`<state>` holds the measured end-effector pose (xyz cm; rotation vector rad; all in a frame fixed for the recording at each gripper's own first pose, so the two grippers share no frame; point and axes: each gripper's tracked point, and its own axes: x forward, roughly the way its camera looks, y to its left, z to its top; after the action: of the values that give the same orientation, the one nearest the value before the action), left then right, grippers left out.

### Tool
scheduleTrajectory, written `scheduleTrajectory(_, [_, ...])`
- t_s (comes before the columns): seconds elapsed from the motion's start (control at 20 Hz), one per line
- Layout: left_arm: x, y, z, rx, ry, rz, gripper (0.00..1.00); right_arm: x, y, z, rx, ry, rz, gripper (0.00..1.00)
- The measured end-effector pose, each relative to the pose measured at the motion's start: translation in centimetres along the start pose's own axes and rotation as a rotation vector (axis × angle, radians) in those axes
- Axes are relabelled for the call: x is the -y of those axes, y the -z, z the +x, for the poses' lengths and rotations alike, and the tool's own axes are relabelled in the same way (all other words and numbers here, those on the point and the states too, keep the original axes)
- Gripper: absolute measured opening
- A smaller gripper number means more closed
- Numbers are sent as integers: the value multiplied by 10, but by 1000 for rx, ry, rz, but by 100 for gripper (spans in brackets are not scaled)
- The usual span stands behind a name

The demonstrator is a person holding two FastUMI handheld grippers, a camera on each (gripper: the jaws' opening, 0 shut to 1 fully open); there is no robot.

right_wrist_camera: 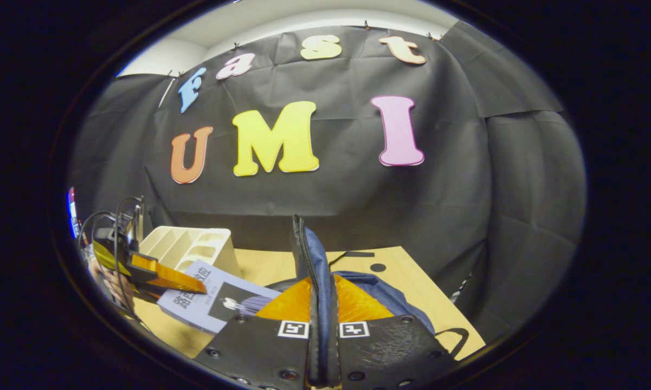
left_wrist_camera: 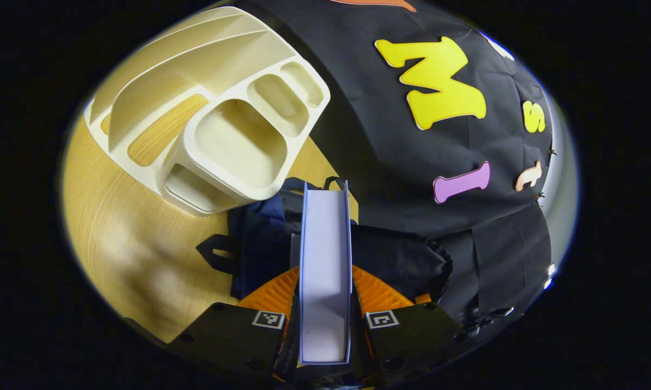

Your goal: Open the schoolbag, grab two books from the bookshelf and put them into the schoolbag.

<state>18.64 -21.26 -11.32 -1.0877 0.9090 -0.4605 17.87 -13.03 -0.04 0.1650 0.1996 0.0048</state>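
My left gripper (left_wrist_camera: 325,273) is shut on a book (left_wrist_camera: 325,254), which stands on edge with its white page block facing me. Under it lies the dark blue schoolbag (left_wrist_camera: 260,233) on the wooden table (left_wrist_camera: 119,238). The cream bookshelf (left_wrist_camera: 211,119) stands just behind the bag. My right gripper (right_wrist_camera: 322,295) is shut on the schoolbag's zippered flap (right_wrist_camera: 308,254) and holds it upright. In the right gripper view, the left gripper (right_wrist_camera: 157,277) holds the book (right_wrist_camera: 217,300) tilted over the bag (right_wrist_camera: 382,292), beside the bookshelf (right_wrist_camera: 189,246).
The black cloth wall (left_wrist_camera: 412,162) hangs close behind the table. A bag strap (right_wrist_camera: 450,338) lies near the table's right front corner. A hand (right_wrist_camera: 108,281) holds the left gripper at the left edge. Bare wood (right_wrist_camera: 412,276) shows to the right of the bag.
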Motion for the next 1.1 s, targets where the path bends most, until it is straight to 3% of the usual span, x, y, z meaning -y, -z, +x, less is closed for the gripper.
scheduleTrajectory(0.15, [-5, 10, 21, 36, -13, -4, 40, -10, -4, -1, 17, -35, -9, 6])
scheduleTrajectory(0.45, [3, 25, 56, 87, -37, 127, 41, -30, -15, -4, 52, -102, -26, 8])
scheduleTrajectory(0.7, [16, 47, 96, 52, 4, 85, 41, -33, -14, -5, 56, -147, -37, 6])
scheduleTrajectory(1.1, [22, 77, 141, 44, 19, 42, 41, -7, -12, -7, 63, -136, -77, 6])
